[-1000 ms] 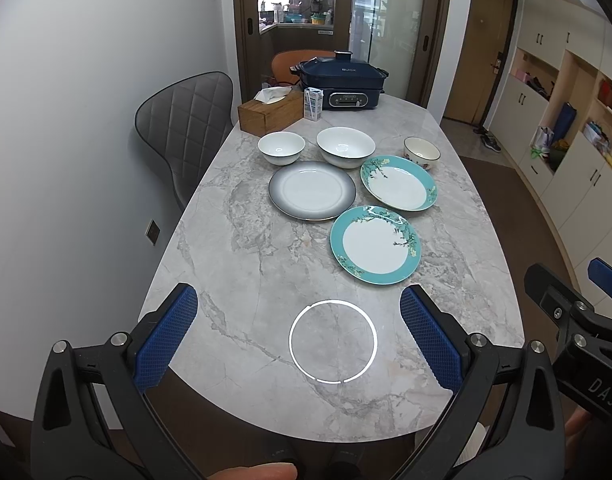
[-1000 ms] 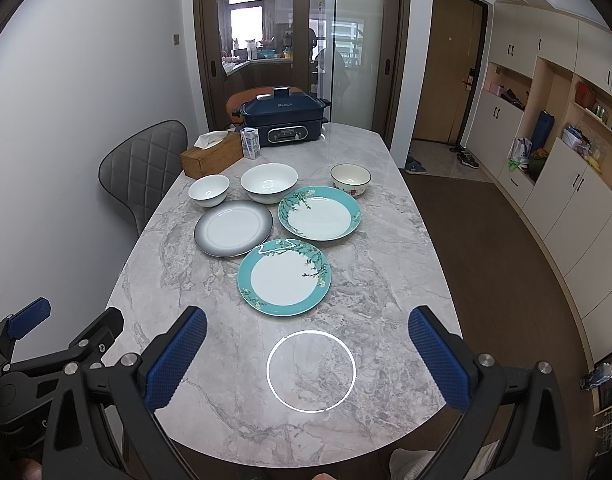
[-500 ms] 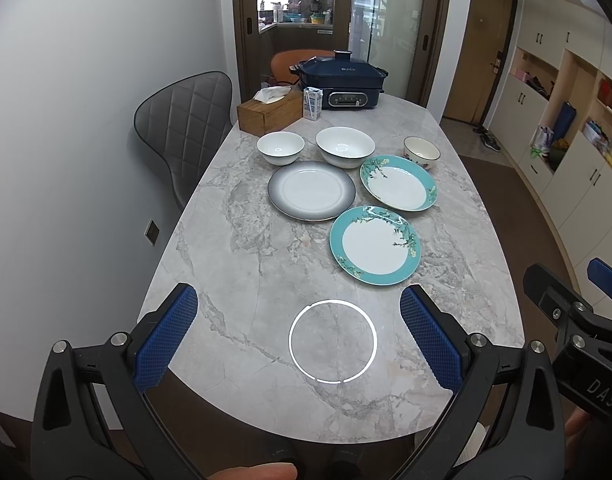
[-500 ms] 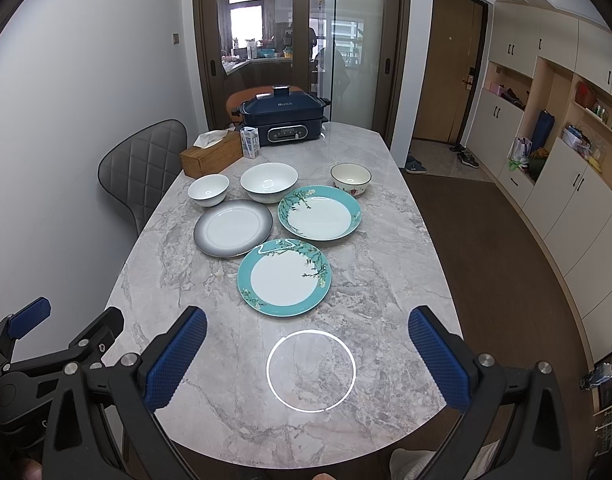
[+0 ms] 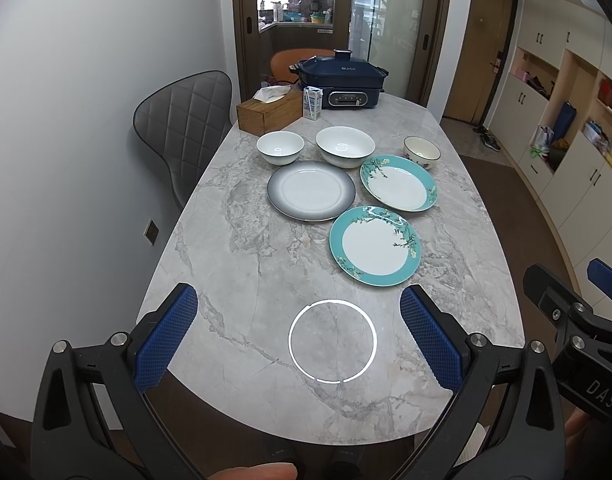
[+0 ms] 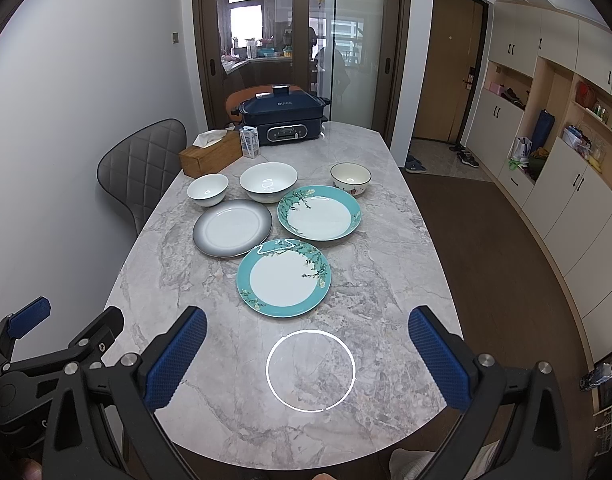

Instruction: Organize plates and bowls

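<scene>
Hovering: left tool (image 5: pixel 297 336) and right tool (image 6: pixel 306 354), both spread apart, holding nothing, over the near end of the marble tabletop (image 5: pixel 233 264)
Plates: grey-rimmed plate (image 5: pixel 310 190) and two teal floral plates (image 5: pixel 374 245) (image 5: pixel 398 182) mid-tabletop
Bowls: three bowls (image 5: pixel 344 147) just behind the grey-rimmed plate, near the tissue box (image 5: pixel 269 111)

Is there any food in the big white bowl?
No, it is empty. The big white bowl stands upright on the marble table, and its inside shows only clean white glaze with a small glint of light.
</scene>
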Tool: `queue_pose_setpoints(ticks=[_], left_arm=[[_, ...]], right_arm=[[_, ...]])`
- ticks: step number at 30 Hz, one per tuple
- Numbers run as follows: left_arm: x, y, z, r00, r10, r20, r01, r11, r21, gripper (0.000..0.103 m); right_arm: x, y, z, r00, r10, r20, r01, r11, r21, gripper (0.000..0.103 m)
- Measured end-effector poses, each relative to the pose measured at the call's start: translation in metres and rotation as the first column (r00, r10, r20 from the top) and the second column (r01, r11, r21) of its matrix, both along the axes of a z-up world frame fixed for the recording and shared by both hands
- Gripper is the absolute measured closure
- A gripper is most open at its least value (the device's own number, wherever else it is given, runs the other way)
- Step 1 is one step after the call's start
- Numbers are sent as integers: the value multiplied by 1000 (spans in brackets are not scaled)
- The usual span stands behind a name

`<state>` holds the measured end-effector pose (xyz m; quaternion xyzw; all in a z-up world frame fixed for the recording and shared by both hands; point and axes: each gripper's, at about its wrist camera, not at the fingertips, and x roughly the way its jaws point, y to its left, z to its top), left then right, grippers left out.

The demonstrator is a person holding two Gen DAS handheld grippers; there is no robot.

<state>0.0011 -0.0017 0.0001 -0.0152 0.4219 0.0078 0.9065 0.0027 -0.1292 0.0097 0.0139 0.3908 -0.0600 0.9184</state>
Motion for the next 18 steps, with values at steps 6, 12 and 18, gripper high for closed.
queue_pose_setpoints(ticks=[6, 12, 18], left_arm=[[0, 0, 0, 1000, 0, 1, 0, 1000, -1, 0], [1, 2, 0, 1000, -1, -1, 1, 1000, -1, 0], [1, 2, 0, 1000, -1, -1, 1, 1000, 0, 0]], right_arm=[[1, 0, -1, 1000, 0, 0, 0, 1000, 0, 0], [3, 0, -1, 1000, -1, -1, 1, 1000, -1, 0], [5, 1, -3, 1000, -1, -2, 1, 1000, 0, 0]])
